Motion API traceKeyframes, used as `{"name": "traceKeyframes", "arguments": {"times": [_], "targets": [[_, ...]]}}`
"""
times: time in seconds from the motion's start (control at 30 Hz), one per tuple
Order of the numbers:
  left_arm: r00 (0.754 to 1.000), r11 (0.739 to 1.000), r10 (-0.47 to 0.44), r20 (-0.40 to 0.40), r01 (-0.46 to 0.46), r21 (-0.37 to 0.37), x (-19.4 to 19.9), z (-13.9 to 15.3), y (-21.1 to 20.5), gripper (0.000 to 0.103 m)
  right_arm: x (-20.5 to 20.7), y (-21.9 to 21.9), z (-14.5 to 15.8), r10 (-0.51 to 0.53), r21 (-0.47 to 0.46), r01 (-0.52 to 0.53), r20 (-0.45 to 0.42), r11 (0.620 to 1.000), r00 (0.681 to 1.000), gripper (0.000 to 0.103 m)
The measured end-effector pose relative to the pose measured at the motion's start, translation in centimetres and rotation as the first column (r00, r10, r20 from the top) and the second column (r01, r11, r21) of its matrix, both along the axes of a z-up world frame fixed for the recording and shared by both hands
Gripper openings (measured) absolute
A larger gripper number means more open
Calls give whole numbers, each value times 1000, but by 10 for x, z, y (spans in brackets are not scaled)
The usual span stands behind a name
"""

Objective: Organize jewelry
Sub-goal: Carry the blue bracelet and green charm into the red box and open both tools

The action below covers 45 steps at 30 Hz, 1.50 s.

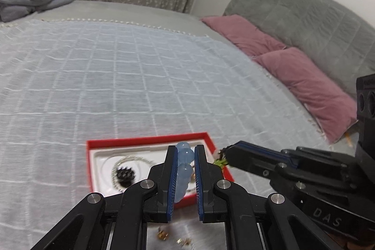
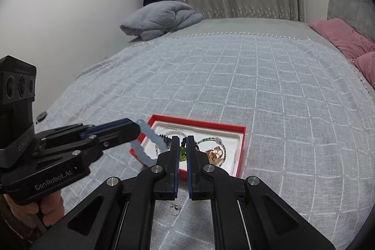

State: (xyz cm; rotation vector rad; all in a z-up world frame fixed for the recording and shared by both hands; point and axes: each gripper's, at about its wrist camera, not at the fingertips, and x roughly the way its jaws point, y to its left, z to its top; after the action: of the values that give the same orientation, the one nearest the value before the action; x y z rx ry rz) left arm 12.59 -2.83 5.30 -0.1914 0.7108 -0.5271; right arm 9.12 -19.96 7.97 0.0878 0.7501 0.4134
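A red box (image 1: 150, 139) with a white lining lies on the checked bedspread. My left gripper (image 1: 185, 147) is above its near side, shut on a pale blue bead bracelet (image 1: 185, 166) that hangs in a loop (image 2: 150, 141). My right gripper (image 2: 184, 139) is shut on a small green pendant (image 2: 182, 154) on a dark cord, over the box (image 2: 199, 122). In the left wrist view it comes in from the right, the pendant (image 1: 219, 162) dangling at its tip (image 1: 228, 154). Inside the box lie a silver chain with a dark pendant (image 1: 124, 175), a green bead chain (image 2: 211, 139) and an amber piece (image 2: 214, 152).
Small gold pieces (image 1: 161, 236) and a silver piece (image 2: 175, 207) lie on the bedspread under the grippers. Pink pillows (image 1: 304, 79) and a grey cushion (image 1: 304, 15) line the right side. A folded grey blanket (image 2: 161, 18) sits at the far left.
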Motion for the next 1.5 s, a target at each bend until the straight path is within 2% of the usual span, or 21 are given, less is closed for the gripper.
{"name": "traceKeyframes", "arguments": {"times": [0.1, 0.33, 0.5, 0.63, 0.83, 0.97, 1.2, 1.23, 1.3, 1.37, 1.5], "targets": [[999, 1000, 12, -32, -12, 14, 11, -15, 0, 9, 6, 0, -3, -4, -1, 4, -3, 1000, 1000, 5], [990, 992, 73, -118, -60, 114, 19, -47, 12, 9, 20, 8, -16, 14, -12, -15, -26, 1000, 1000, 5], [984, 983, 105, -141, -81, 166, 20, -58, 20, 9, 30, 23, -23, 50, 9, -50, -36, 999, 998, 5], [982, 981, 113, -151, -86, 175, 20, -61, 22, 10, 36, 33, -31, 88, 33, -86, -48, 996, 995, 5], [984, 976, 110, -138, -81, 203, 19, -61, 19, 10, 54, 31, -50, 12, -62, -16, -62, 998, 998, 5], [984, 973, 116, -133, -85, 216, 19, -60, 20, 11, 64, 23, -55, -33, -89, 28, -53, 996, 998, 5], [988, 968, 113, -110, -84, 234, 14, -55, 18, 29, 73, 17, -59, -91, -135, 84, -45, 987, 995, 7], [988, 967, 111, -106, -83, 239, 13, -54, 18, 30, 73, 15, -58, -98, -134, 90, -53, 987, 994, 8], [989, 967, 106, -101, -79, 243, 11, -52, 17, 35, 71, 12, -55, -98, -118, 91, -54, 989, 994, 20], [990, 966, 101, -99, -74, 249, 7, -51, 16, 36, 66, 8, -49, -96, -96, 91, -44, 991, 994, 42], [992, 964, 90, -89, -64, 259, -1, -49, 16, 41, 50, 6, -39, -81, -103, 78, -31, 992, 996, 45]]}}
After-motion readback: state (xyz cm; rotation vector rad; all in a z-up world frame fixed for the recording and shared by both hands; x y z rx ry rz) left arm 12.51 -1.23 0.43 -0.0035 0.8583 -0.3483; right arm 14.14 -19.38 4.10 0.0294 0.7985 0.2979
